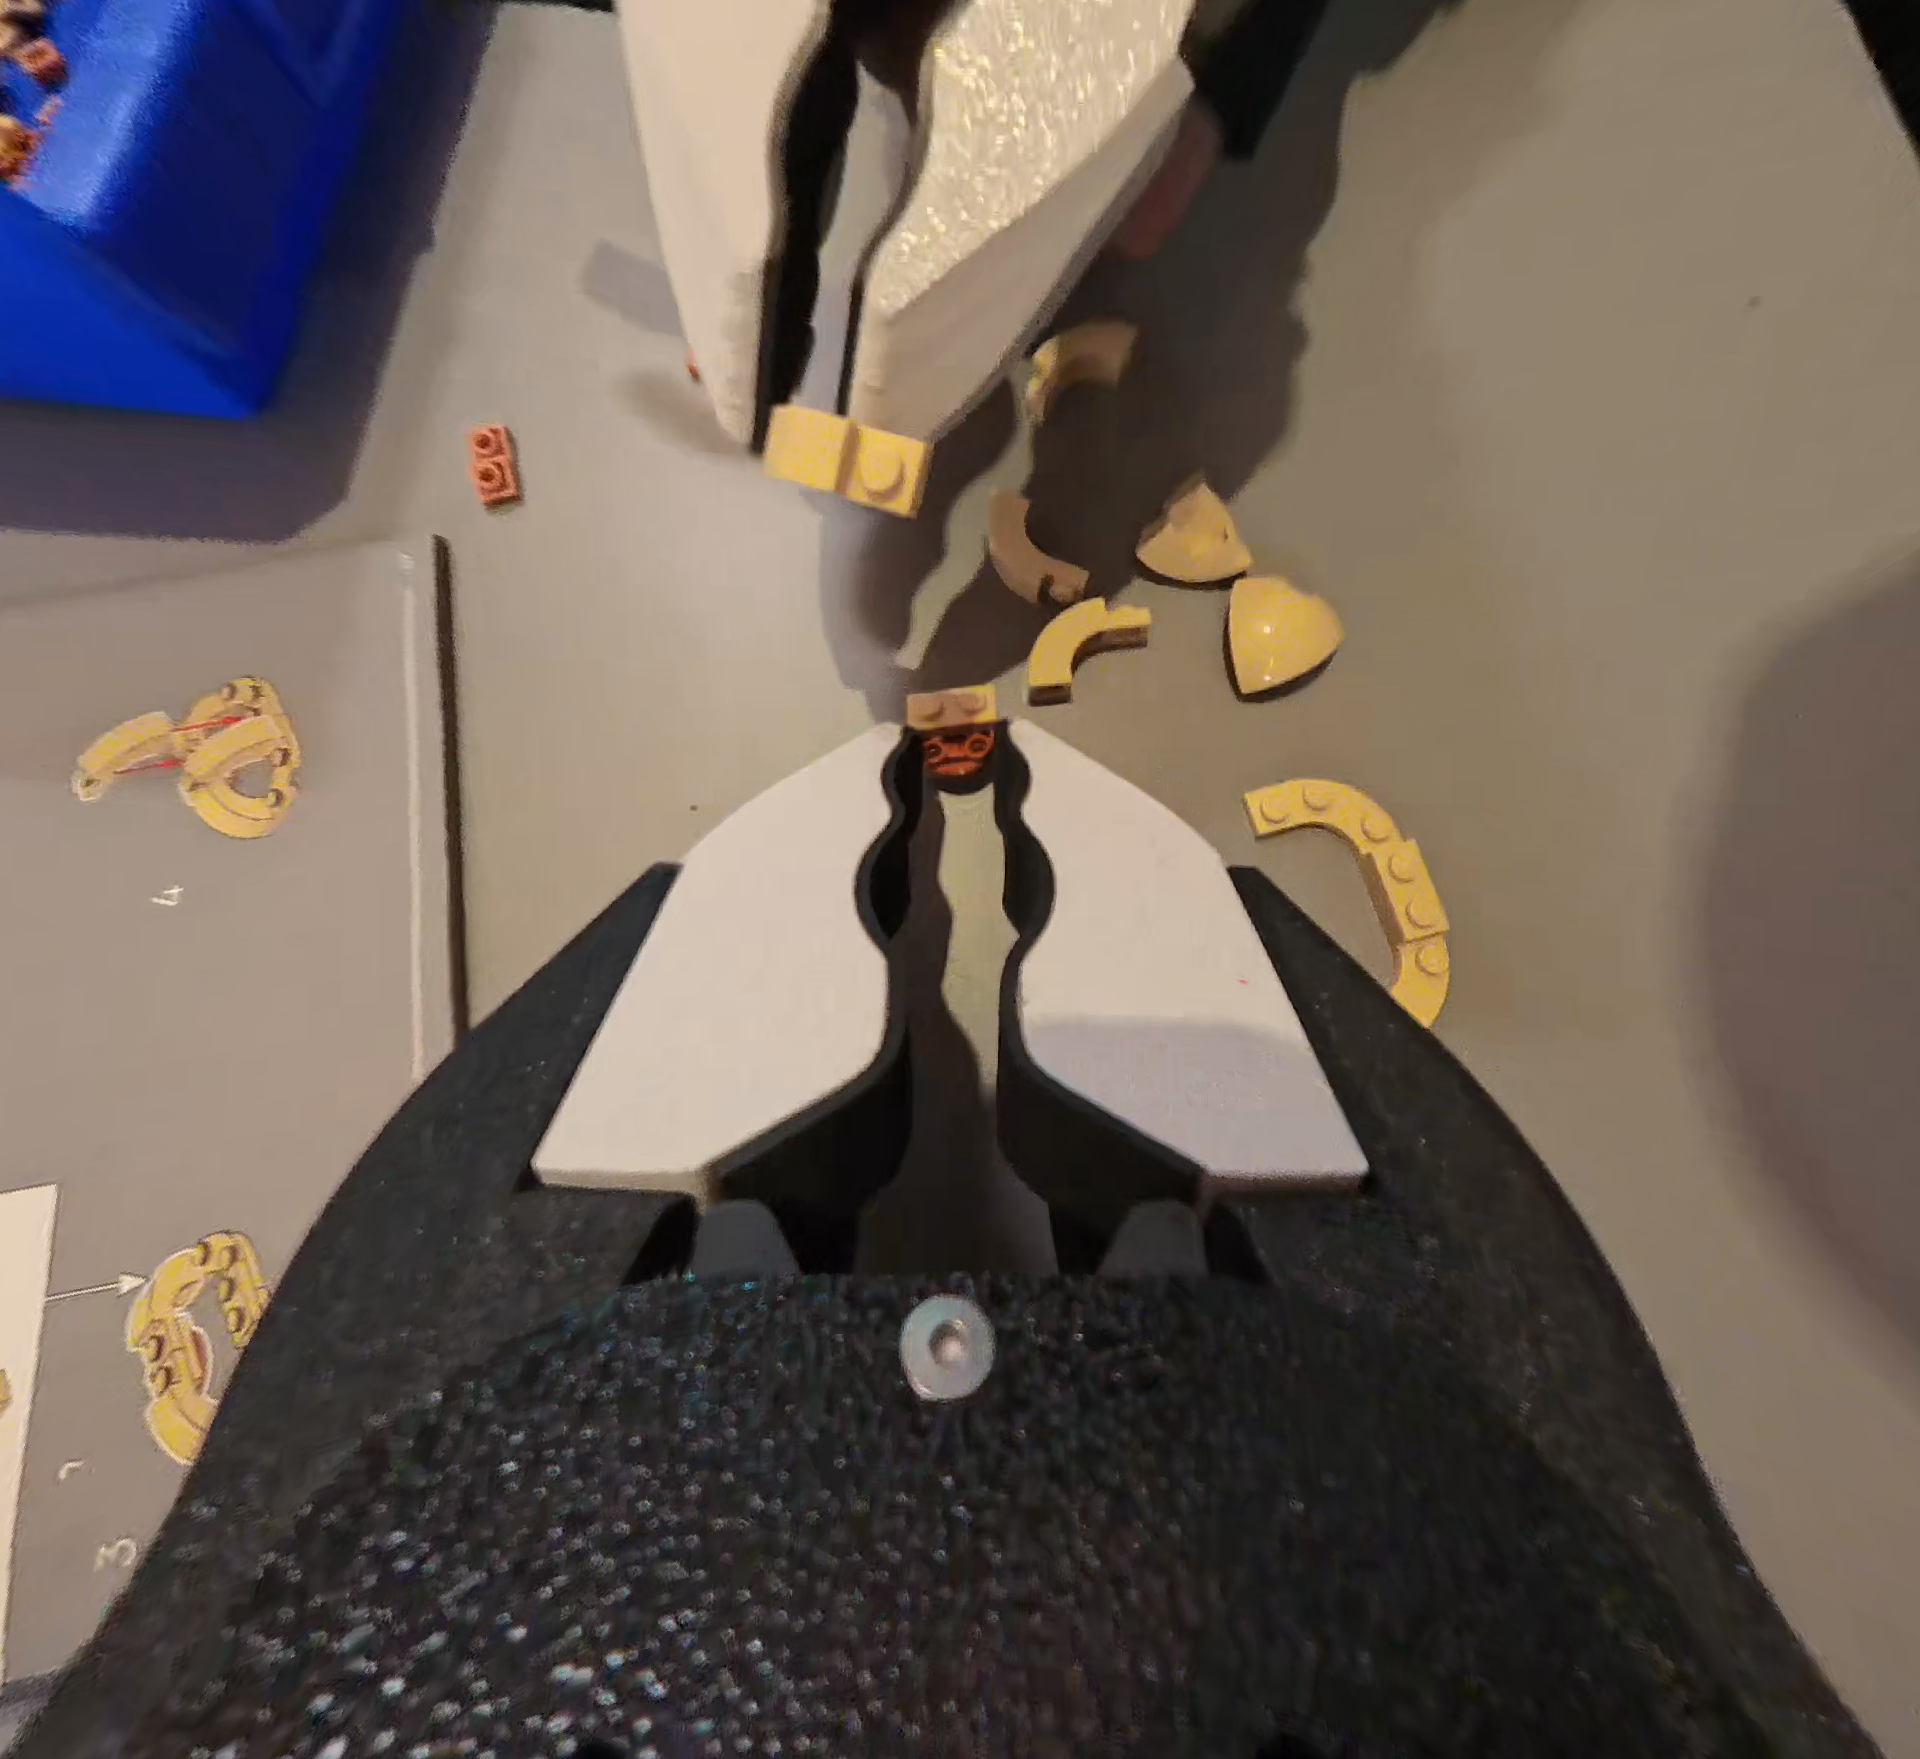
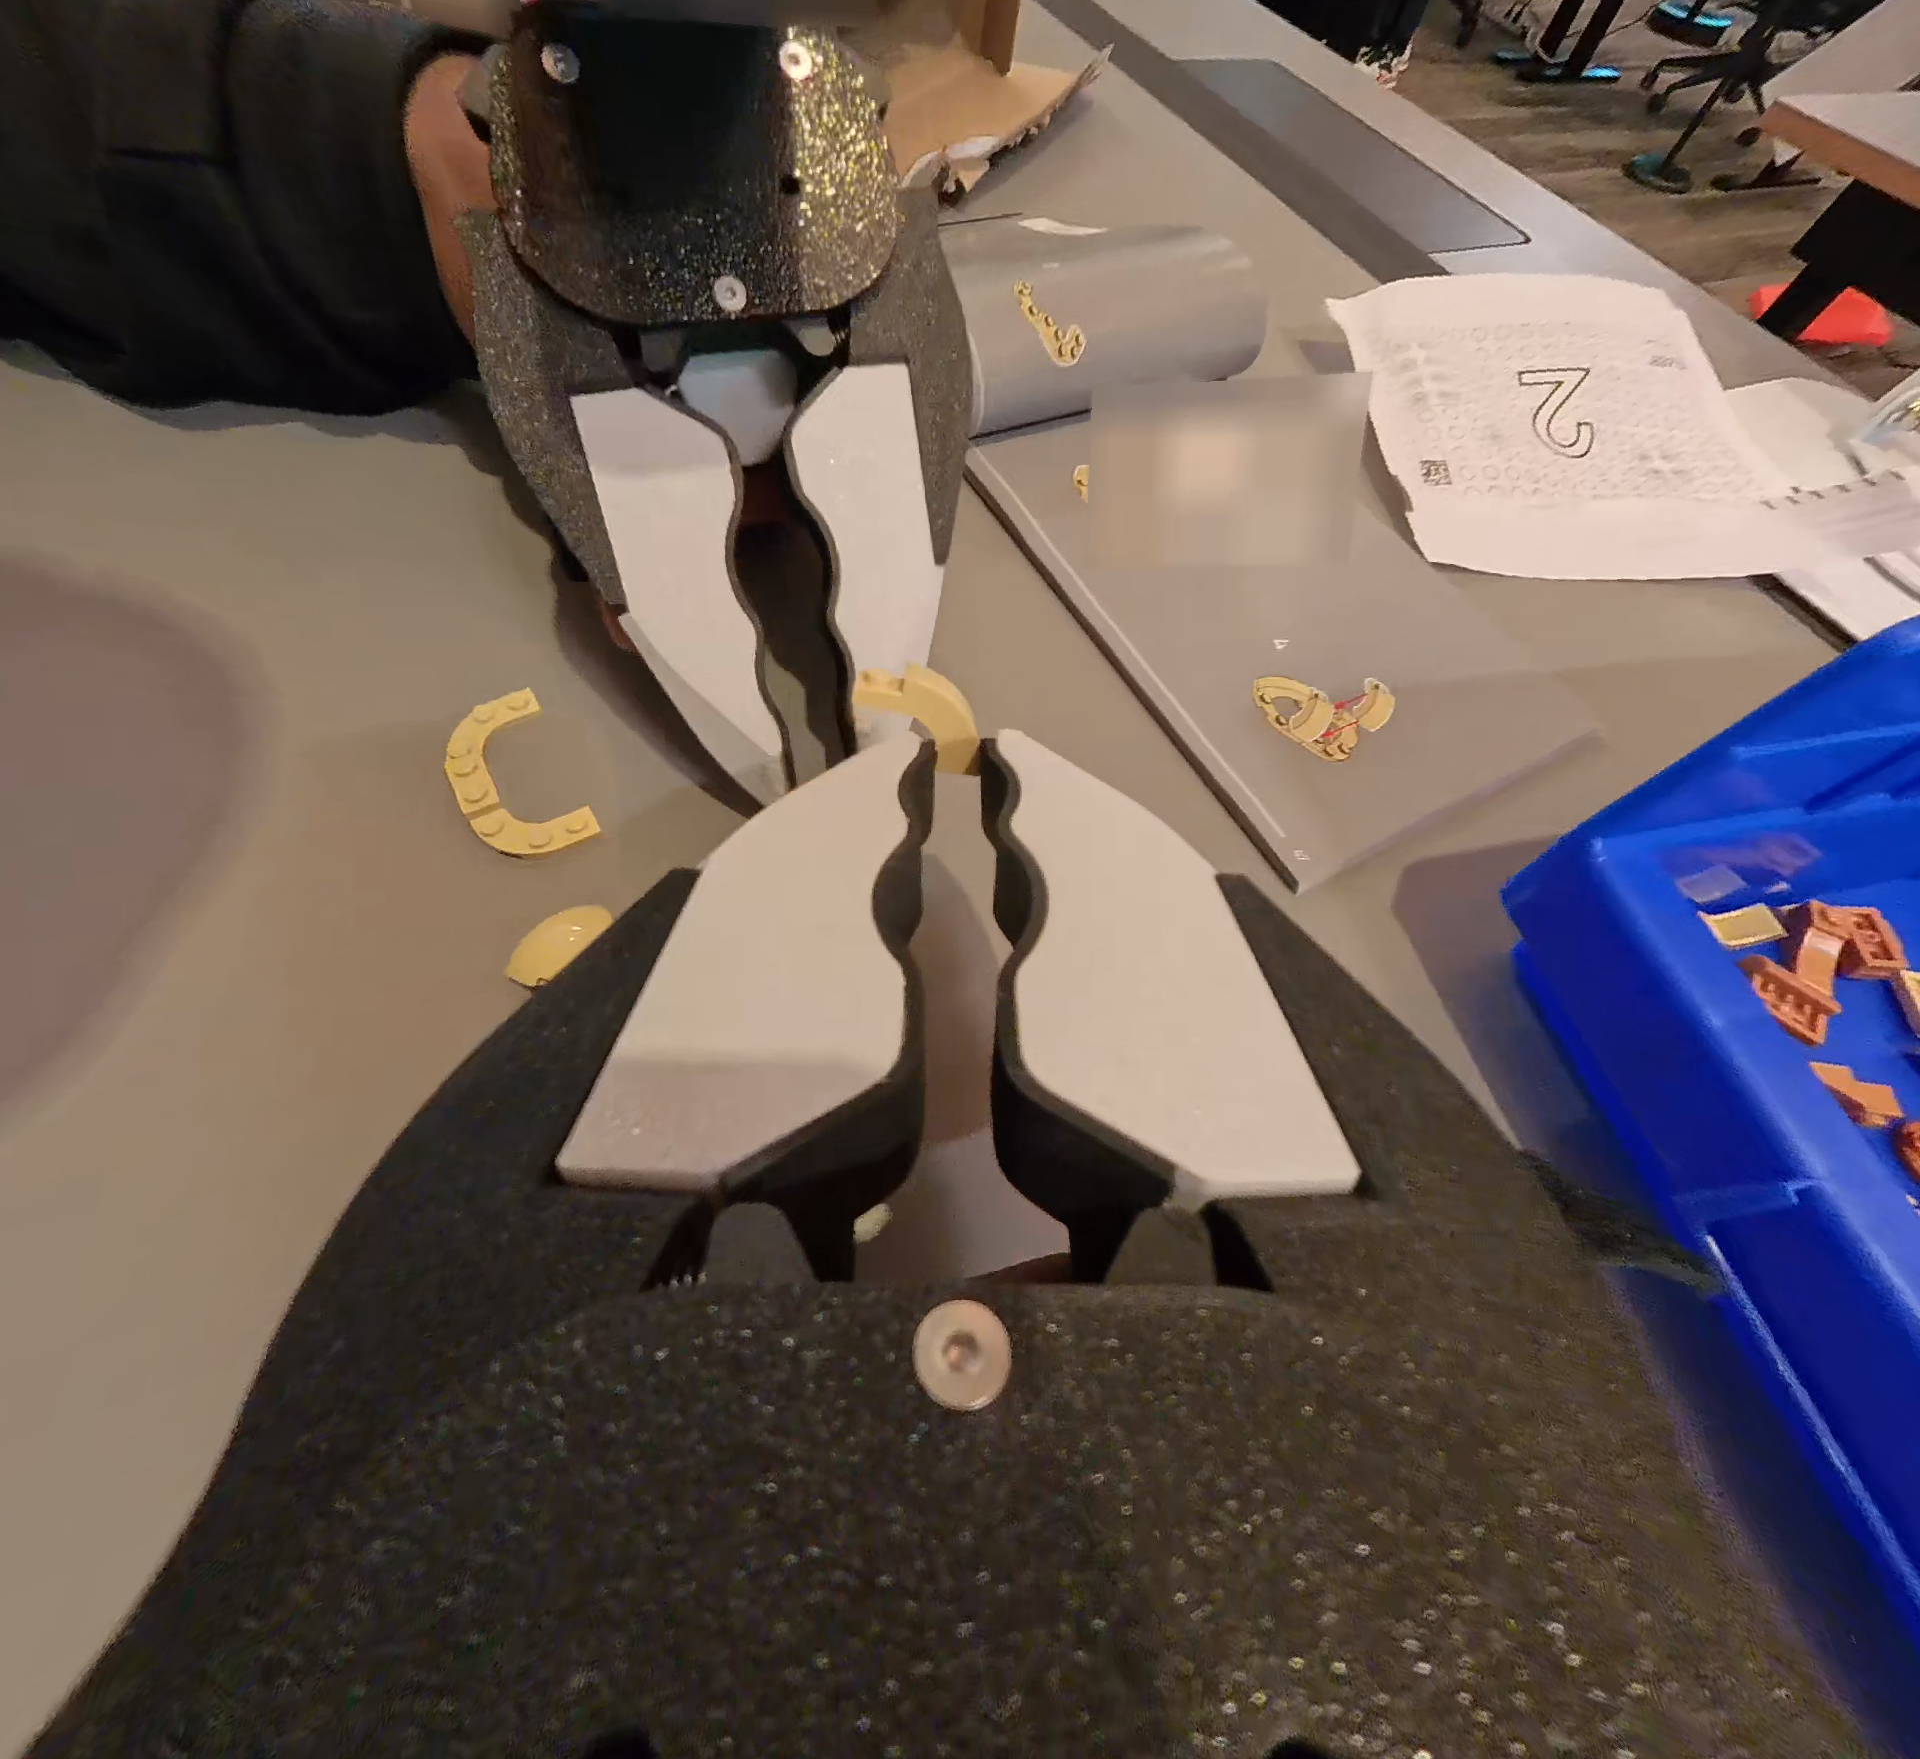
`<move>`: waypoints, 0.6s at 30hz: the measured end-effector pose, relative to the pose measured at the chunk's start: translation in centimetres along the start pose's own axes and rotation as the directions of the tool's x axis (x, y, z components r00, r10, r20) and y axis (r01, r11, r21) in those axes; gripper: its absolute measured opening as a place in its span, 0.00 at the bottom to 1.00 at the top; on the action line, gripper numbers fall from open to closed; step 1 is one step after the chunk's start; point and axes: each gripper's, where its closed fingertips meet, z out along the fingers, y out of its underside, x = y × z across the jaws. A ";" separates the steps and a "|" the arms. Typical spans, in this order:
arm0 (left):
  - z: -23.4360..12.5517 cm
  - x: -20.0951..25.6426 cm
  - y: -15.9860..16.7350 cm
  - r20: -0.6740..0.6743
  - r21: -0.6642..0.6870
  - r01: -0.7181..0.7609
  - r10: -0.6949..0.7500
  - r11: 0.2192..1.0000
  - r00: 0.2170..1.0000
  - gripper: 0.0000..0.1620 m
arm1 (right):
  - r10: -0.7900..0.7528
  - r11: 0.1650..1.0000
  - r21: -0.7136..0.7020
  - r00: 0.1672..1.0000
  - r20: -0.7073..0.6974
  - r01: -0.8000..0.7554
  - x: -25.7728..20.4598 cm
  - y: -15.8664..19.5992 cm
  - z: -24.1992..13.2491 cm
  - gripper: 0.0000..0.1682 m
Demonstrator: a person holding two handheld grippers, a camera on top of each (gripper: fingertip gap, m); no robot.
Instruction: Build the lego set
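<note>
1. The grey table [image 1: 1558, 359] carries everything: loose pieces, an open instruction booklet and a blue bin.
2. The blue bin [image 1: 187, 151] sits at the far left in the left wrist view; in the right wrist view it is at the right edge, with brown and tan pieces inside.
3. The instruction booklet [image 2: 1299, 670] lies open on the table between the bin and the grippers, showing printed pictures of tan curved parts.
4. The left gripper [image 1: 951, 733] is nearly closed, its tips pinching a small stack of a tan plate over a dark orange piece [image 1: 954, 743].
5. The right gripper [image 2: 956, 753] is closed on a tan brick [image 1: 847, 462]; in the left wrist view it comes down from above with the brick across its tips, studs visible.
6. A curved tan plate assembly [image 1: 1371, 878], shaped like a C, lies on the table to the right of the left gripper, apart from it.
7. A cluster of tan arch and dome pieces [image 1: 1195, 587] lies on the table between the two grippers, a little to the right in the left wrist view.
8. A small reddish-brown two-stud plate [image 1: 494, 464] lies alone on the table, between the bin and the right gripper.
</note>
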 end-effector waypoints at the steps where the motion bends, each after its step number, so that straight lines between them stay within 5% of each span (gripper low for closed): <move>1: 0.1 0.2 0.1 -0.007 -0.015 -0.008 0.008 1.000 1.000 0.08 | 0.002 1.000 0.000 1.000 0.005 -0.002 -0.1 0.0 0.0 0.05; 10: -1.1 0.9 0.1 -0.056 -0.016 -0.026 0.025 1.000 0.998 0.12 | 0.043 0.999 0.027 0.993 0.111 -0.047 -1.2 -0.4 -0.1 0.05; 18: -5.0 0.8 -4.8 0.110 0.269 -0.424 0.410 0.865 0.906 0.13 | 0.119 0.989 0.041 0.926 0.359 -0.143 -4.3 -1.4 -0.4 0.05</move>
